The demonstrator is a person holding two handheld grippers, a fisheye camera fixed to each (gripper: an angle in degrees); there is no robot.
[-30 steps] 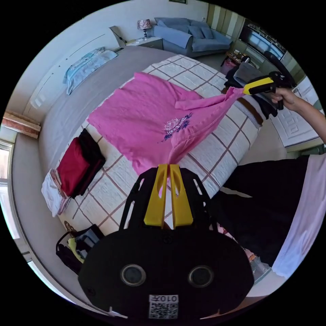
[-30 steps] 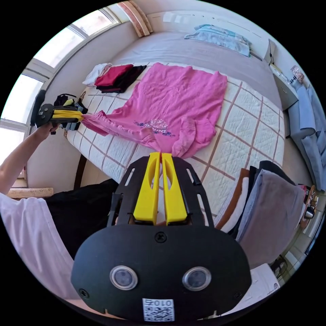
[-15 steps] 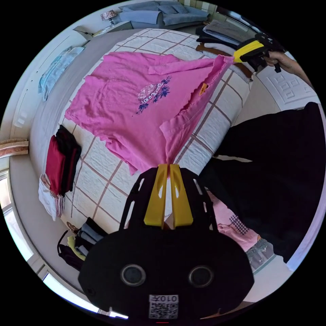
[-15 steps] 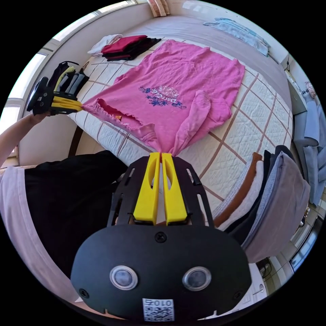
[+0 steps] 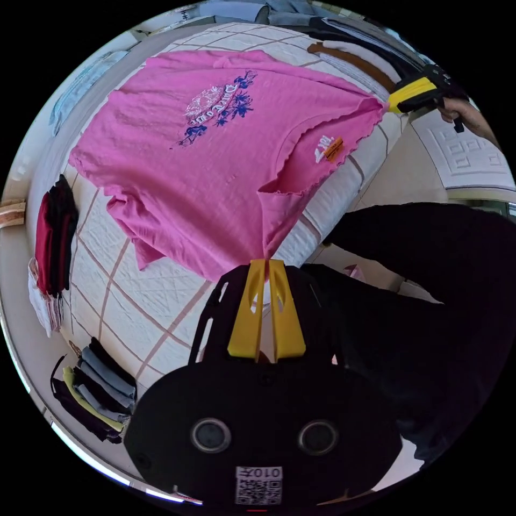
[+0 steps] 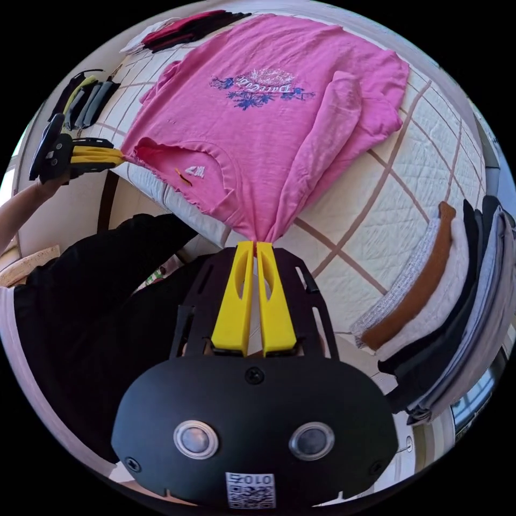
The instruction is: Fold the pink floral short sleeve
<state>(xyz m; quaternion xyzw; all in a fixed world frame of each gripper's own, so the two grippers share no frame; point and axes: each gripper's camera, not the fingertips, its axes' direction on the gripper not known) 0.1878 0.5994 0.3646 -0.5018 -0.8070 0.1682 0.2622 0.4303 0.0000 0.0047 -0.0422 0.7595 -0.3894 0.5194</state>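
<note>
Left gripper (image 5: 267, 262): jaws pressed together, pinching a shoulder corner of the pink shirt (image 5: 215, 156) right at their tips. Right gripper (image 6: 255, 243): jaws likewise closed on the opposite shoulder corner. Shirt stretched between the two pairs of jaws along its neckline, print side up, fanning out ahead of both onto the bed (image 5: 134, 290). Neck opening with frilled edge and orange tag just beyond the left jaws, toward the right gripper, seen far off in the left gripper view (image 5: 409, 95) with fabric bunched at its tip. Same shirt in the right gripper view (image 6: 274, 107): blue and white print well ahead of the jaws, one sleeve lying folded over the body to the right of them, hem at the far end. Left gripper in that view (image 6: 88, 157), off to the left of the jaws, gripping the other corner, a hand (image 6: 51, 180) behind it. Near shoulder edge hanging slightly past the bed edge, close to the person's dark trousers (image 5: 430, 301). Folded clothes (image 6: 446, 312) stacked to the right of the right jaws on the bed. Red and black pile (image 5: 54, 236) far left of the left jaws; another dark stack (image 5: 97, 387) below that, near the bed corner.
</note>
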